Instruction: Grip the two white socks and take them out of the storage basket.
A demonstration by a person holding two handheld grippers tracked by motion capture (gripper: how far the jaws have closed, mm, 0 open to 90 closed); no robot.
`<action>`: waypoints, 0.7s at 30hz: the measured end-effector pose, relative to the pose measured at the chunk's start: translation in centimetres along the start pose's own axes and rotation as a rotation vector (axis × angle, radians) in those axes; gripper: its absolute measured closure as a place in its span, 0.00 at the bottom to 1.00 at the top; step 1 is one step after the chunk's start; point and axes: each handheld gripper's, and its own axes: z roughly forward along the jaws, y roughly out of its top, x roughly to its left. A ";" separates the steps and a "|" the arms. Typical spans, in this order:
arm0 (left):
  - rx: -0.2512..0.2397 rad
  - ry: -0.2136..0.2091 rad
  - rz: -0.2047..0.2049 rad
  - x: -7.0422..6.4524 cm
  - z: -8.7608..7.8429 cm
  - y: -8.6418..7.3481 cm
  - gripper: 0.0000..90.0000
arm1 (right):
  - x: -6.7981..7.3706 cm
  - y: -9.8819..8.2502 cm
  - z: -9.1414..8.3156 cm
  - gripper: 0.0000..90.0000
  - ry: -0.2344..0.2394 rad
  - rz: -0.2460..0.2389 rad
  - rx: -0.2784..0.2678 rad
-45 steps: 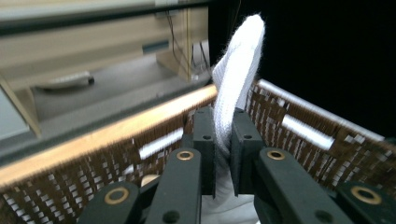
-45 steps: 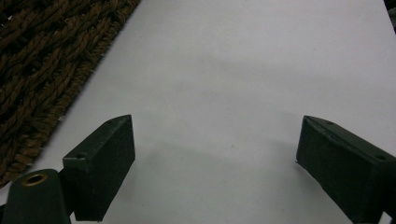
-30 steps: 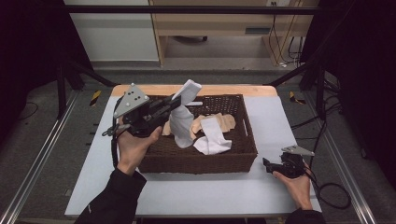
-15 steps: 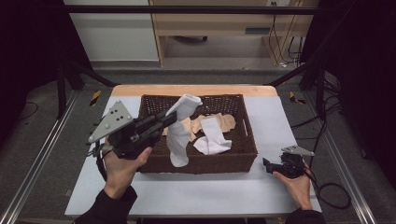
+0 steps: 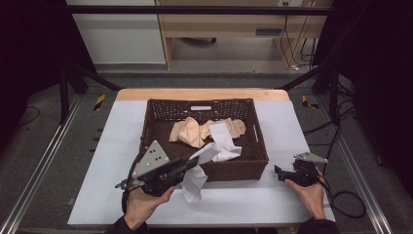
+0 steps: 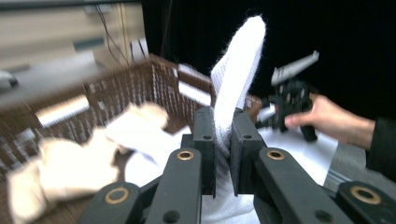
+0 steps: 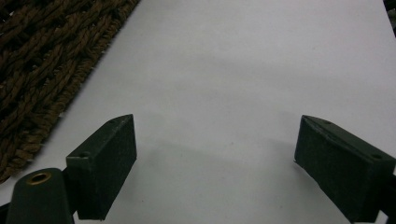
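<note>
My left gripper (image 5: 191, 165) is shut on a white sock (image 5: 197, 170) that hangs over the front wall of the brown wicker basket (image 5: 243, 168) and down onto the table. In the left gripper view the white sock (image 6: 236, 79) stands up pinched between the two black jaws of my left gripper (image 6: 223, 140). Inside the basket lie beige socks (image 5: 190, 131) and another white sock (image 5: 225, 141). At the front right of the table my right gripper (image 5: 280, 171) rests in the person's hand. Seen from its own camera, my right gripper (image 7: 215, 154) is open over bare table, jaws wide apart.
The white table top (image 5: 112, 146) has free room left and right of the basket. A wooden strip (image 5: 199, 93) runs along its far edge. Metal rails (image 5: 48, 151) flank the table, and cables (image 5: 348, 204) lie on the floor at the right.
My left gripper has come down and toward the front of the table, drawing the white sock out over the basket's front wall. The right gripper has stayed put.
</note>
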 end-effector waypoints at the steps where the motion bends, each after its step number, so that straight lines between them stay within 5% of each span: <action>1: 0.017 -0.002 -0.007 0.0 0.4 -0.7 0.92 | 0.0 0.0 0.0 0.15 0.000 0.000 0.000; 5: 0.083 -0.026 -0.029 0.2 1.9 -3.2 0.92 | 0.0 0.0 0.0 0.15 0.001 -0.004 0.004; 13: 0.243 -0.039 -0.006 0.0 4.3 -7.7 0.92 | 0.1 0.0 0.1 0.15 0.003 -0.007 0.006; 21: 0.374 -0.007 0.006 0.7 6.7 -10.5 0.91 | 0.0 -0.1 0.0 0.15 0.004 -0.008 -0.002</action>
